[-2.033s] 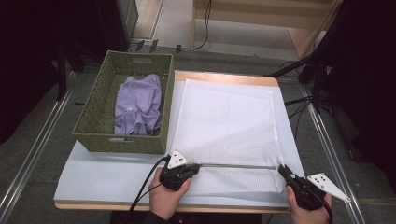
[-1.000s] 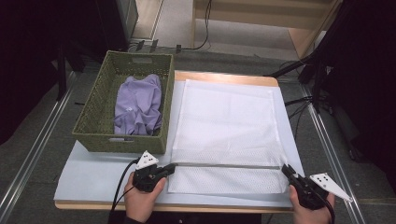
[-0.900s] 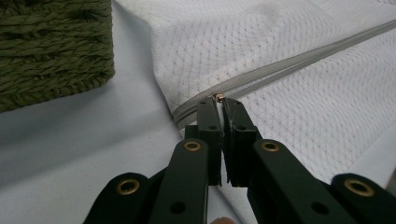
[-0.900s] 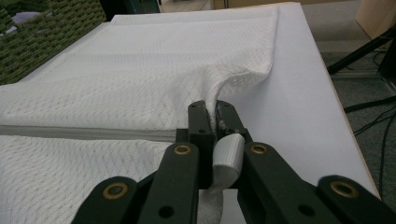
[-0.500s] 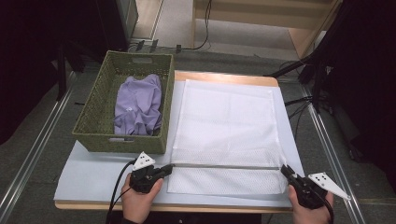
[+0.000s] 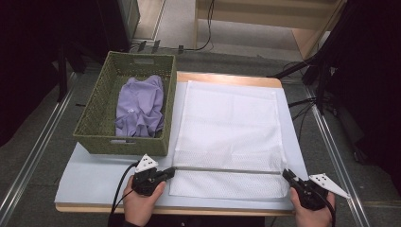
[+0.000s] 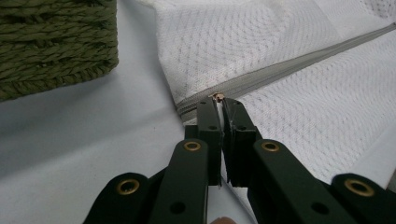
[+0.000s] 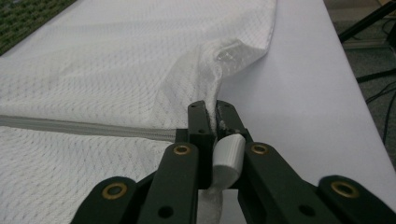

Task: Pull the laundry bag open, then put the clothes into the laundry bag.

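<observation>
A white mesh laundry bag [image 6: 229, 123] lies flat on the table, with a grey zipper [image 6: 227, 169] running across its near part. My left gripper [image 6: 170, 173] is at the zipper's left end. In the left gripper view it [image 7: 218, 100] is shut on the small zipper pull [image 7: 217, 96], with the zipper [image 7: 289, 70] stretching away to the right. At the zipper's right end my right gripper [image 6: 285, 173] is shut on the bag's mesh edge [image 8: 212, 88], which bunches up above the jaws [image 8: 211, 109]. A white plastic piece [image 8: 229, 156] sits between the jaws behind the tips.
A green woven basket [image 6: 118, 144] stands at the left of the table with a lilac garment [image 6: 139, 106] inside; its corner [image 7: 51, 46] is close to the left gripper. Bare table surface [image 6: 94, 182] lies in front of the basket. Cables and stands are on the floor at the right.
Since the oldest frame my left gripper has slid left along the zipper to the bag's left edge. Over the last second both hands have stayed nearly still.
</observation>
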{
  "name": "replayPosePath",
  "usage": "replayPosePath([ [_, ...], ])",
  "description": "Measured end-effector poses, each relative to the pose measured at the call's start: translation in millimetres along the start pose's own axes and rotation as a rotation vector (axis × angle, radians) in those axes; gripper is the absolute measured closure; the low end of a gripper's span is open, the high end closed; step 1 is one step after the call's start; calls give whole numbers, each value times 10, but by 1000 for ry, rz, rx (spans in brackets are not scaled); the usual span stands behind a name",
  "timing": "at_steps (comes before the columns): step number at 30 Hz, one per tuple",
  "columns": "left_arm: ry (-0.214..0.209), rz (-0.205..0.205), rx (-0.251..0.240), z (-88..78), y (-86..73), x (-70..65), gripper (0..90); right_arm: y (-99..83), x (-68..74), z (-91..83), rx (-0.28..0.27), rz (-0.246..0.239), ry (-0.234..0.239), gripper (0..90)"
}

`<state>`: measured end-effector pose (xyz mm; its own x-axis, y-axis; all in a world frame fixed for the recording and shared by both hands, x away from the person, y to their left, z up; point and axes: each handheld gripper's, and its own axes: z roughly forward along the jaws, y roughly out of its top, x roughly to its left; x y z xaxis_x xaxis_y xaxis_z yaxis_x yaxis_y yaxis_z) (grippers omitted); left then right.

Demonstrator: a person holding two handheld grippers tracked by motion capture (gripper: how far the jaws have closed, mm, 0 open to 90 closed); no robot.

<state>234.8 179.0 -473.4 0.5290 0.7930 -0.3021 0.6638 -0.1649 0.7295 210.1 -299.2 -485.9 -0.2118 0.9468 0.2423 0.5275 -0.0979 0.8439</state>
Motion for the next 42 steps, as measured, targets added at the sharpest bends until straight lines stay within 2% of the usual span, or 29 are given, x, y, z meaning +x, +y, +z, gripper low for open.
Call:
replayPosePath([
  [3,-3,-3,6,4,1,1,875,-23,-23,33,24,11,9,864],
  [6,4,3,4,-12,12,11,857,-48,-67,51,47,43,23,789],
  [7,3,-3,-7,-22,16,18,821,-46,-77,38,36,43,19,752],
  [8,3,-3,-7,-22,16,18,757,-46,-77,38,36,43,19,752],
  [9,-7,-17,-36,-45,26,34,703,-20,-73,-13,7,42,-11,672],
  [12,6,-11,-77,-91,49,30,639,25,-60,-84,-41,25,-48,584],
  [15,15,8,-101,-128,85,-5,684,52,-30,-133,-61,7,-67,546],
  [17,21,35,-106,-139,113,-47,786,74,5,-162,-82,-7,-69,538],
  [19,3,53,-106,-139,150,-85,877,100,68,-189,-91,-14,-66,532],
  [20,-5,60,-105,-136,171,-103,900,114,106,-196,-94,-24,-59,530],
  [25,-59,96,-91,-57,263,-261,900,182,327,-182,-94,-91,-2,525],
  [27,-67,105,-86,-36,274,-295,900,196,368,-172,-92,-95,11,525],
  [28,-96,134,-68,34,302,-401,900,219,444,-145,-85,-99,38,525],
  [29,-110,146,-57,67,311,-445,900,226,477,-127,-82,-108,47,525],
  [30,-110,146,-57,67,311,-445,900,232,519,-104,-74,-109,58,525],
  [31,-134,168,-35,131,323,-510,900,237,557,-78,-68,-118,69,526],
  [33,-153,182,-12,196,334,-553,900,248,629,-29,-54,-131,85,526],
  [36,-161,193,7,245,338,-562,900,278,758,71,-27,-160,121,526],
  [37,-161,193,7,245,338,-562,900,278,758,71,-27,-160,121,526],
  [38,-164,197,18,269,333,-561,900,301,835,135,-5,-175,145,527],
  [42,-150,224,39,299,302,-579,900,344,969,260,20,-201,180,542],
])
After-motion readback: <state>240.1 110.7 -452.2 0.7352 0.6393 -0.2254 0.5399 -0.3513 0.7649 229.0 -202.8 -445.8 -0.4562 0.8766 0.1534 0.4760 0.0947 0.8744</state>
